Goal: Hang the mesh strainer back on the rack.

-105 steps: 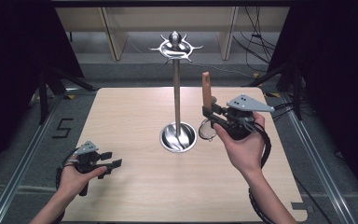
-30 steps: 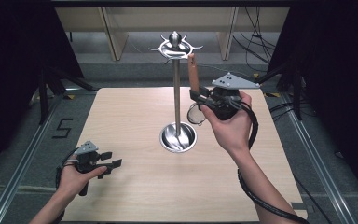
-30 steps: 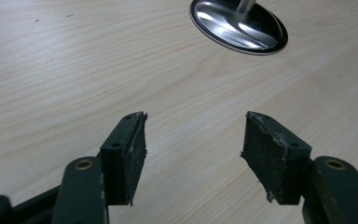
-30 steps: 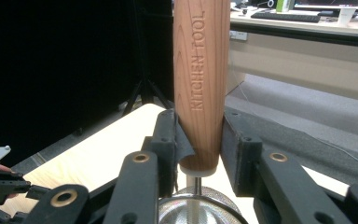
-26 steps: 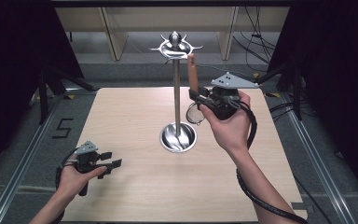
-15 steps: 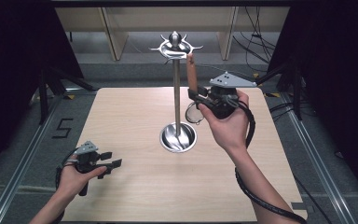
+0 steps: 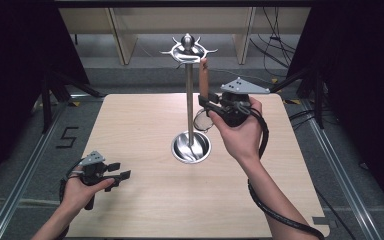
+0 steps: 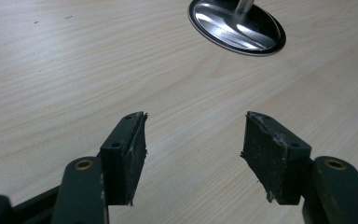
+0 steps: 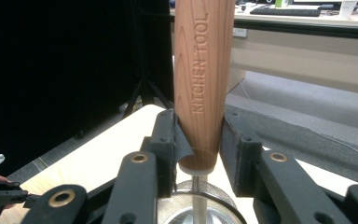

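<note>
A steel stand [image 7: 190, 100] rises from a round dish base [image 7: 191, 147] mid-table, with a ring of hooks [image 7: 188, 49] at its top. My right gripper [image 7: 207, 102] is shut on the lower end of a wooden handle [image 7: 204, 77] stamped "KITCHEN TOOL" [image 9: 200, 79], held upright. The handle's tip sits just right of the hooks and level with them. A wire-mesh strainer head [image 7: 202, 120] hangs below the jaws [image 9: 200, 198]. My left gripper [image 7: 120, 171] rests on the table at the near left, open with nothing between its pads [image 8: 130, 149]. The stand's base [image 8: 235, 28] lies ahead of it.
The wooden table [image 7: 145, 115] has dark floor and metal rails on both sides. Black tripod legs [image 7: 50, 85] stand off its far left corner, and shelving [image 7: 125, 30] runs behind. A cable [image 7: 275, 215] trails along the right forearm.
Since the earliest frame my right hand has lifted the tool and carried it toward the stand's top. Over the last second it has barely shifted. The left hand has stayed put.
</note>
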A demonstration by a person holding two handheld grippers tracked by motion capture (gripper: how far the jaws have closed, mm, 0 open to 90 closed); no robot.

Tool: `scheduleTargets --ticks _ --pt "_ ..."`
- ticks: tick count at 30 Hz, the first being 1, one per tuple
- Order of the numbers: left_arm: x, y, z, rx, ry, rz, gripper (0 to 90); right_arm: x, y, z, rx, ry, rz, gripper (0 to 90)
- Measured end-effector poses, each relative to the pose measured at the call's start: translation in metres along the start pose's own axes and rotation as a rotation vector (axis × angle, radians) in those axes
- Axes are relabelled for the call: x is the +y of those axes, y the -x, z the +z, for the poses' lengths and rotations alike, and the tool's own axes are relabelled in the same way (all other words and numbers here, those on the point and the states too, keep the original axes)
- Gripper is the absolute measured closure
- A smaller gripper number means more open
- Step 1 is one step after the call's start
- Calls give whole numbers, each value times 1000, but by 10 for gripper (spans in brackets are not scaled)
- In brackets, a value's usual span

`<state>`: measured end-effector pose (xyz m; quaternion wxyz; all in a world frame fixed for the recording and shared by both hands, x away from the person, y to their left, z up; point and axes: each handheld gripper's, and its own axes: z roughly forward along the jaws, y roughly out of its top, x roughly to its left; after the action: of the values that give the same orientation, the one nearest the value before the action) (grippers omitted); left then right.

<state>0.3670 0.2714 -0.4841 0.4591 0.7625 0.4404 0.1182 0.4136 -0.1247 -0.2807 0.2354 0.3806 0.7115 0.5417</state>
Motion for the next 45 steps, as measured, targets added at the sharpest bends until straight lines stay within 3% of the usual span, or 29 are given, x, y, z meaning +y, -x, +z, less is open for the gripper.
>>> scheduleTargets --ticks 3,6,7,8,14,15,18,19,21,26,29,30,36,45 --pt "0 0 0 0 0 1 383 -1 -1 3 -2 8 -23 685" --pt "0 0 0 0 1 0 383 -1 -3 4 4 -2 -10 680" --pt "0 0 0 -1 0 0 383 -1 -3 5 -2 7 -41 678" --pt "0 0 0 -1 0 0 383 -1 -4 5 -3 2 -25 676" --pt "0 -1 1 0 -10 11 383 -1 -9 7 4 5 -40 650" --pt "0 -1 1 0 -9 10 383 0 -9 6 -2 13 -58 630" --pt "0 -1 0 -1 -5 4 383 0 -12 6 2 9 -51 568" --pt "0 -1 0 0 -6 5 383 0 -12 5 -15 16 -97 541" --pt "0 -1 0 2 -9 6 383 0 -15 3 -29 16 -128 497" --pt "0 0 0 2 -11 8 383 1 -18 -5 -23 17 -128 441" --pt "0 -1 0 3 -9 6 383 1 -16 -11 -33 32 -152 431" --pt "0 -1 0 5 -10 5 382 1 -16 -15 -25 21 -127 427" --pt "0 0 0 7 -9 7 383 -3 -9 -32 -55 18 -163 402" --pt "-1 0 0 13 -13 -2 382 -16 14 -61 -96 -10 -155 404"
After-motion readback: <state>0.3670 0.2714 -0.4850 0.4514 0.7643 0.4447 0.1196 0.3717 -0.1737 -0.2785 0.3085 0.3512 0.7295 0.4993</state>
